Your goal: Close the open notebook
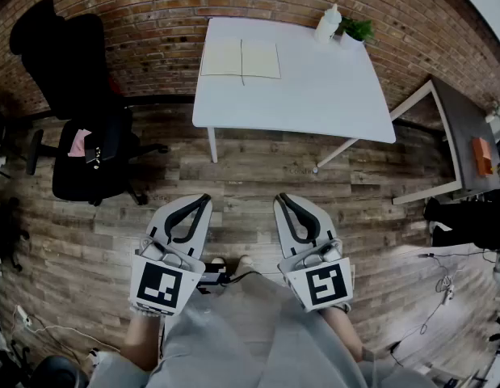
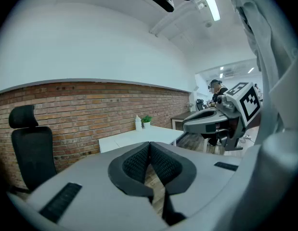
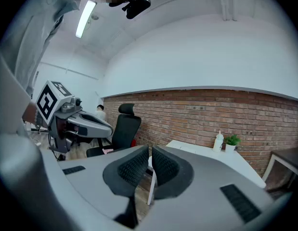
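An open notebook (image 1: 241,58) with pale pages lies flat on the far left part of a white table (image 1: 314,95) by the brick wall. Both grippers hang well short of the table, over the wooden floor. My left gripper (image 1: 203,200) is shut, pads together, with nothing between them; it also shows in its own view (image 2: 149,146). My right gripper (image 1: 281,199) is shut and empty too, seen likewise in its own view (image 3: 149,153). Each gripper sees the other: the right gripper (image 2: 221,121) and the left gripper (image 3: 74,124) from the side.
A white bottle (image 1: 327,24) and a small potted plant (image 1: 355,31) stand at the table's far right corner. A black office chair (image 1: 84,136) is to the left. A dark desk (image 1: 468,136) with an orange object stands at right. Cables lie on the floor.
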### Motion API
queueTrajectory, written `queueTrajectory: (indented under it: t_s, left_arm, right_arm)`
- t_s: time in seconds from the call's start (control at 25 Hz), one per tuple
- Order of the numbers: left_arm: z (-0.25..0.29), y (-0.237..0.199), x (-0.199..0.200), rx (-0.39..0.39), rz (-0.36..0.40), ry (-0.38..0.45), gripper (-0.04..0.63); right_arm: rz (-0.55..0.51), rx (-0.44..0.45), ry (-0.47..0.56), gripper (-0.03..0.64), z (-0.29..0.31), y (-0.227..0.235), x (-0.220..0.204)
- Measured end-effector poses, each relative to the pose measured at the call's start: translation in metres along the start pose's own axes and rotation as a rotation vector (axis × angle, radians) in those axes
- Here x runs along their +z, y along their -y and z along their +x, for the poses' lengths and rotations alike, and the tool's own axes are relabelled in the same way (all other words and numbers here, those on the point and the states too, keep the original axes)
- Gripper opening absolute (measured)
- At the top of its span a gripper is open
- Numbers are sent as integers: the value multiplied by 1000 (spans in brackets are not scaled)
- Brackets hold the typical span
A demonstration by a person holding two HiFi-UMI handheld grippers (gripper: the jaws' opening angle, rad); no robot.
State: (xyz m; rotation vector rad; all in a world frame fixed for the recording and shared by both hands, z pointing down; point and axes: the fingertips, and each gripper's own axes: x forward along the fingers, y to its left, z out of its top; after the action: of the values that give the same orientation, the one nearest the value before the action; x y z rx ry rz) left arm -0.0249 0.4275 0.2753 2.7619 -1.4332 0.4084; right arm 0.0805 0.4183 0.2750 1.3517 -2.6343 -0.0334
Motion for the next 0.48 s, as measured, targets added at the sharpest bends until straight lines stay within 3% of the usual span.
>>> queueTrajectory:
  t_s: [0.48]
  left_arm:
    - [-4, -4, -7, -7, 7, -11, 18]
  right_arm:
    - [0, 6, -4, 52, 4, -9, -2]
